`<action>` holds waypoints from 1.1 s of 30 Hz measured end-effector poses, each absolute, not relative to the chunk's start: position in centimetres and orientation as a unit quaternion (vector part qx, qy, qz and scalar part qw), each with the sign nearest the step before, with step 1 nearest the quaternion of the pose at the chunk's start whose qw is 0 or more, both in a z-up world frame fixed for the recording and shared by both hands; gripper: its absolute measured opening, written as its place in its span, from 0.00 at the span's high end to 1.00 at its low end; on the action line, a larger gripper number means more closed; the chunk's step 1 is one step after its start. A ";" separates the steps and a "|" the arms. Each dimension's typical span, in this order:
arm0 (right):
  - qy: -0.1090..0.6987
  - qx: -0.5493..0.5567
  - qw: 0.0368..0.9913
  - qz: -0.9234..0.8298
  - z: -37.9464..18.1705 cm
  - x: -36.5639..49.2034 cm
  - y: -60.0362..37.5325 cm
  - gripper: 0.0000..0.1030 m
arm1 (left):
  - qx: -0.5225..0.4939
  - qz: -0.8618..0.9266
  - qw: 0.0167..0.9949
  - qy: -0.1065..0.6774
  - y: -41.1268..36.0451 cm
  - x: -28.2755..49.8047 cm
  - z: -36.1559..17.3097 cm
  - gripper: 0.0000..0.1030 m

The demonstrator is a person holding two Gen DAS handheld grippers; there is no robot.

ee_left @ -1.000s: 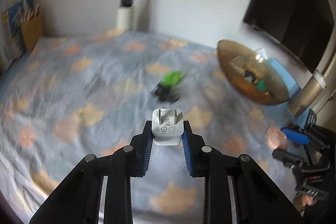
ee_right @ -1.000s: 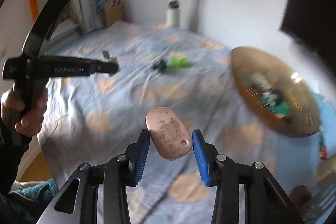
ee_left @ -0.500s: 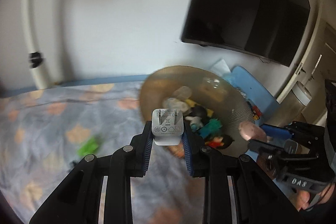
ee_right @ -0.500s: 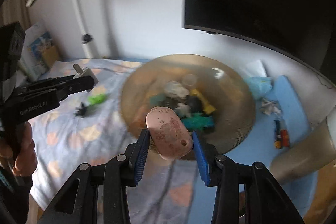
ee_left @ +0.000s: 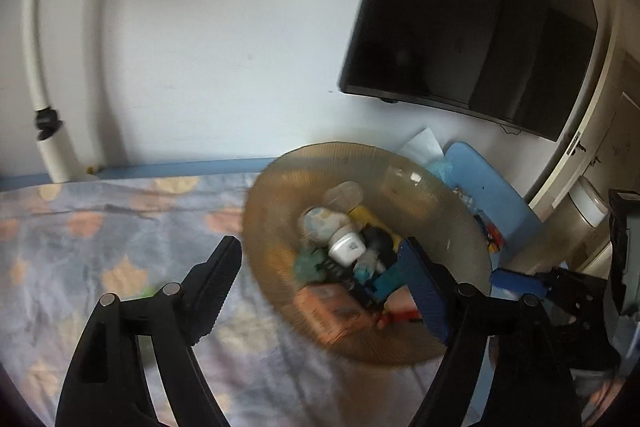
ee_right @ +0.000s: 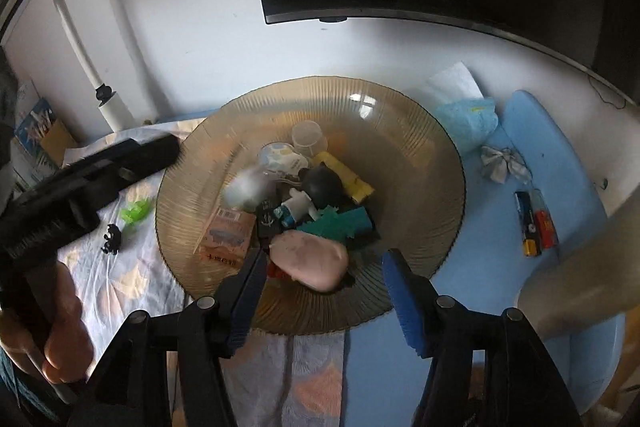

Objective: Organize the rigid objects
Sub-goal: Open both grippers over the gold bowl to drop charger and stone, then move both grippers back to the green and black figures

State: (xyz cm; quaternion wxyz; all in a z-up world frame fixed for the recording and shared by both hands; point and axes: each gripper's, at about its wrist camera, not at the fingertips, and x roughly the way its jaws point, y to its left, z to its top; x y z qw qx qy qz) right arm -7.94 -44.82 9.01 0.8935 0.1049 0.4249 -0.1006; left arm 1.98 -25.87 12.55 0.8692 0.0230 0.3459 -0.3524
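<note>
Right wrist view is showing the ribbed amber glass bowl (ee_right: pixel 420 155) holding a heap of small items: a pink oval case (ee_right: pixel 310 261) lying at the near side, a teal toy (ee_right: pixel 336 225), a black rounded piece (ee_right: pixel 322 185), a yellow block (ee_right: pixel 346 173), a clear cup (ee_right: pixel 309 137), an orange carton (ee_right: pixel 226 237) and a blurred white charger plug (ee_right: pixel 246 189). The right gripper (ee_right: pixel 324 297) is hovering over the bowl's near rim with its fingers spread wide and gripping nothing. The bowl is sitting partly on the patterned bedsheet (ee_right: pixel 120 275), partly on a blue mat (ee_right: pixel 560 227) carrying batteries (ee_right: pixel 534 223). A green toy (ee_right: pixel 136 213) and a black toy (ee_right: pixel 111 238) are lying on the sheet, left of the bowl.

Left wrist view is showing the left gripper (ee_left: pixel 320 279), fingers likewise spread and empty, in front of the same bowl (ee_left: pixel 452 211). Here the white plug (ee_left: pixel 346 247) is appearing sharp among the contents; the pink case cannot be made out, and the green toy is mostly hidden behind the left finger.
</note>
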 end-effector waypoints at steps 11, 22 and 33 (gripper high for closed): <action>0.382 0.068 0.921 -0.010 12.5 -9.9 -36.1 0.35 | -0.045 -0.242 0.912 0.329 -9.7 0.2 14.3 0.23; 0.396 0.020 0.915 0.071 3.4 -9.6 -24.8 0.20 | -0.014 -0.099 0.919 0.380 -2.1 -0.3 3.5 0.23; 0.391 -0.010 0.918 0.069 1.0 -9.5 -23.6 0.19 | -0.015 -0.093 0.924 0.371 -1.8 -1.0 3.1 0.21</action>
